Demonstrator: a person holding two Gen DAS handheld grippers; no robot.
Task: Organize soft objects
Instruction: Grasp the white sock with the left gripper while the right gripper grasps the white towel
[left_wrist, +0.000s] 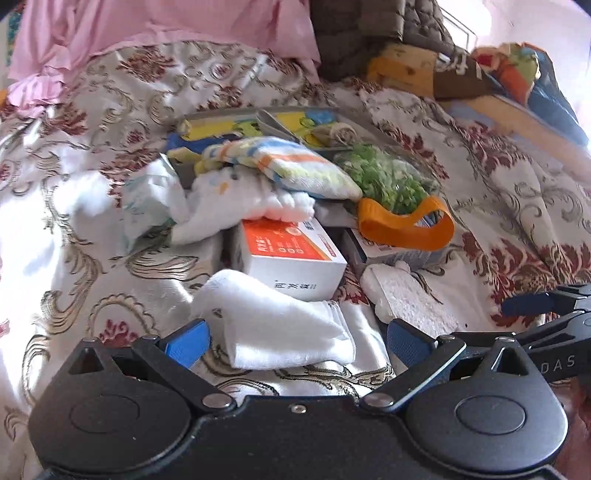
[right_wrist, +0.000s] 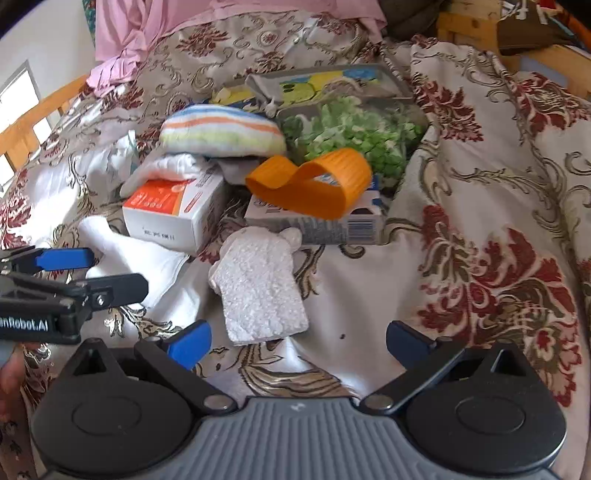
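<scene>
A white sock (left_wrist: 280, 325) lies on the patterned bedspread between the blue fingertips of my left gripper (left_wrist: 297, 341), which is open around it without squeezing. My right gripper (right_wrist: 298, 341) is open too, and a white foam piece (right_wrist: 258, 288) lies just ahead of it, nearer its left fingertip. The left gripper (right_wrist: 92, 271) shows at the left edge of the right wrist view, over the sock (right_wrist: 136, 258). Further back a striped towel (right_wrist: 221, 129) rests on white cloths (left_wrist: 236, 210). The right gripper (left_wrist: 532, 314) enters the left wrist view from the right, beside the foam piece (left_wrist: 406, 302).
An orange-and-white box (right_wrist: 173, 210) and a blue-and-white box (right_wrist: 317, 221) stand behind the sock and foam. An orange band (right_wrist: 314, 184) lies on the blue box. A grey tray (right_wrist: 369, 70) holds a green bag (right_wrist: 351, 133). Pink fabric (left_wrist: 147, 33) lies at the back, with a wooden frame (right_wrist: 29, 122) on the left.
</scene>
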